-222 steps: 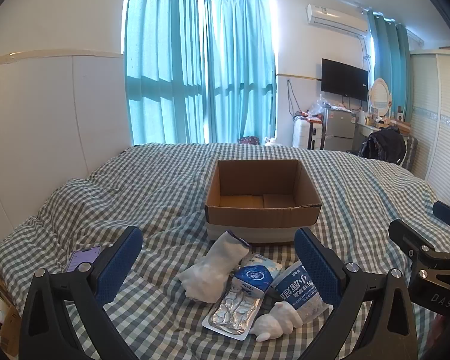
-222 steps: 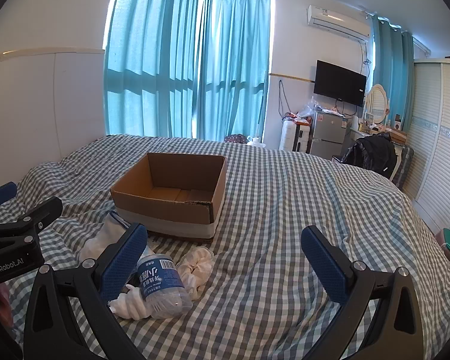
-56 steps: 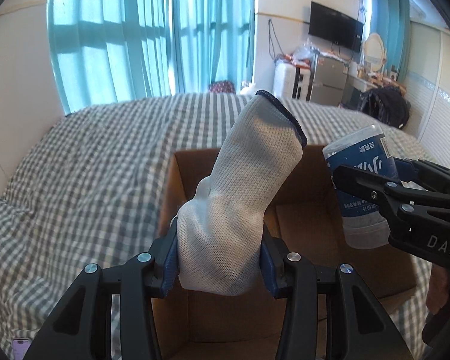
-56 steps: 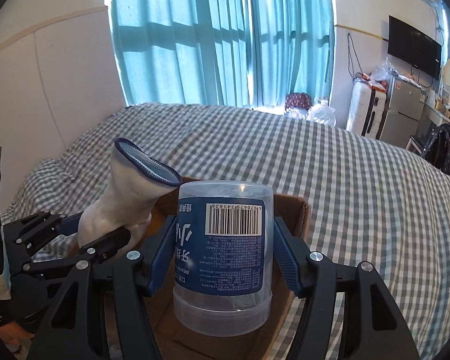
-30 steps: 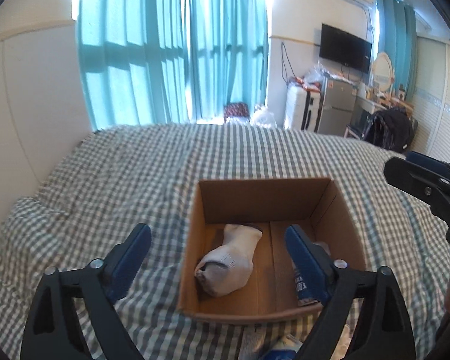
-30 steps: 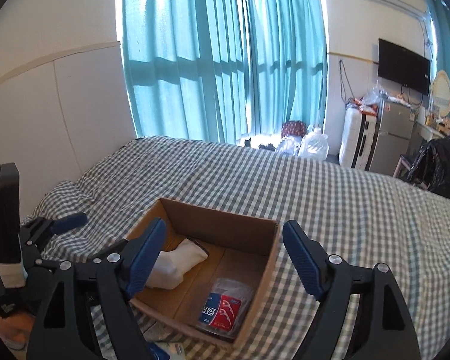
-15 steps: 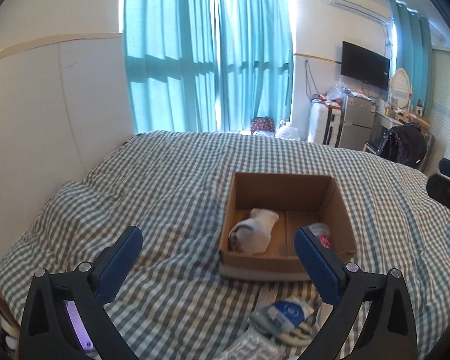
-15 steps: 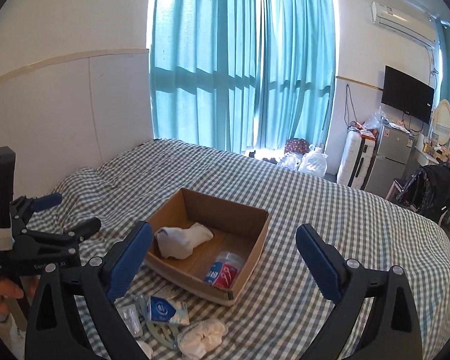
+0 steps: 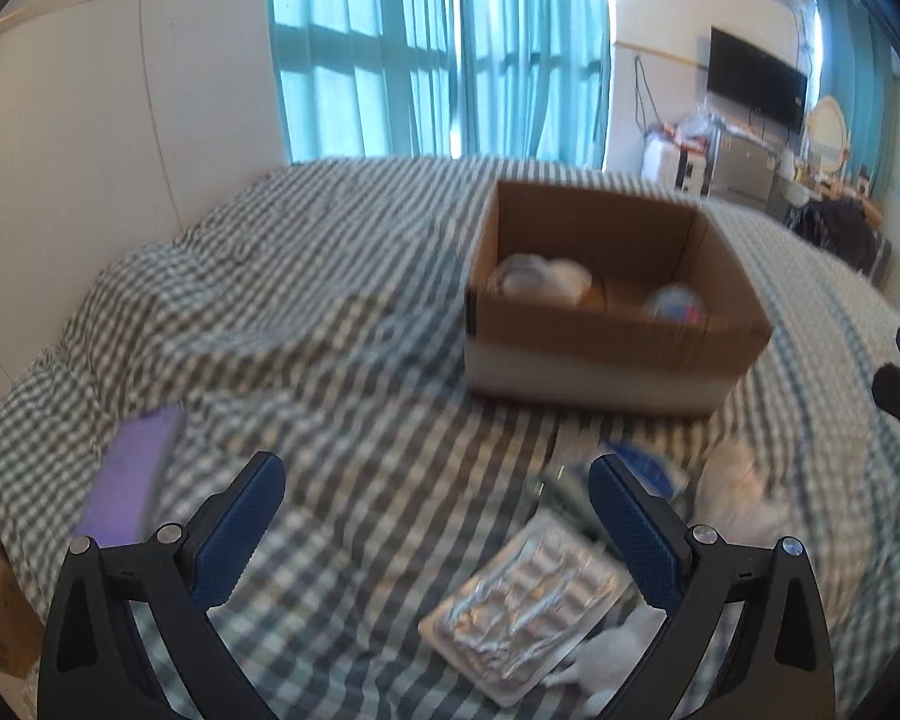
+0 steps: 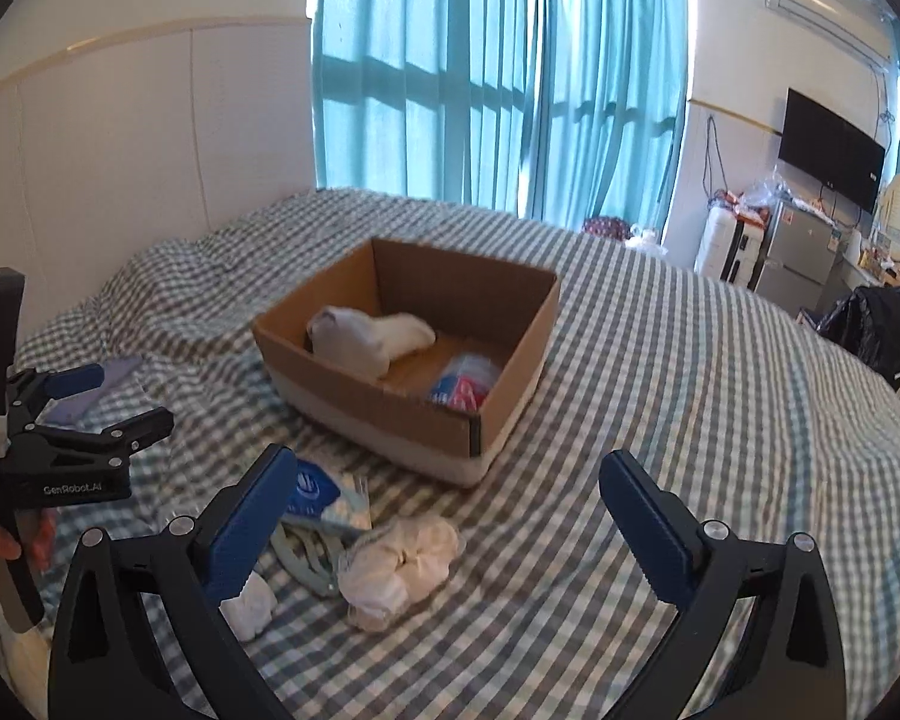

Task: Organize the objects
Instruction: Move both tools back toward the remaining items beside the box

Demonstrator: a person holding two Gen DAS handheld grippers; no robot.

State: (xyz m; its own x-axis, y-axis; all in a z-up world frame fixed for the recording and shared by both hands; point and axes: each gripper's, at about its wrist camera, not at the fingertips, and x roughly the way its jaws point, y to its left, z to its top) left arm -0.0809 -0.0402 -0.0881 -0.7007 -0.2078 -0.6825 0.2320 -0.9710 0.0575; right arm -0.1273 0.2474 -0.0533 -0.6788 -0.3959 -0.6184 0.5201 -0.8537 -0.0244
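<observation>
Two items already lie inside the cardboard box (image 10: 411,360) on a checked bedspread (image 10: 660,420): a white sock (image 10: 369,333) at its left side and a bottle (image 10: 465,384) with a blue and red label at its right. Both grippers hang empty above the bed, short of the box. In the right wrist view the right gripper (image 10: 450,516) stands with its blue-padded jaws spread wide and nothing between them. The left gripper (image 9: 435,525) is likewise wide apart and holds nothing, and its own view is blurred.

Several things are left on the bedspread in front of the box, near the grippers: a blue and white packet (image 10: 327,495), a pale green clip-like piece (image 10: 303,555) just beside it, a bunched white cloth (image 10: 399,564) and a smaller white bundle (image 10: 249,603) partly hidden behind the right gripper's left finger. The left view adds a silver foil pack (image 9: 525,603) low between its jaws. A purple phone (image 9: 132,477) lies well apart to the left; whether it belongs to the sorting cannot be told.

By this showing the job looks under halfway done, with the loose pile near the box yet to be lifted in.
</observation>
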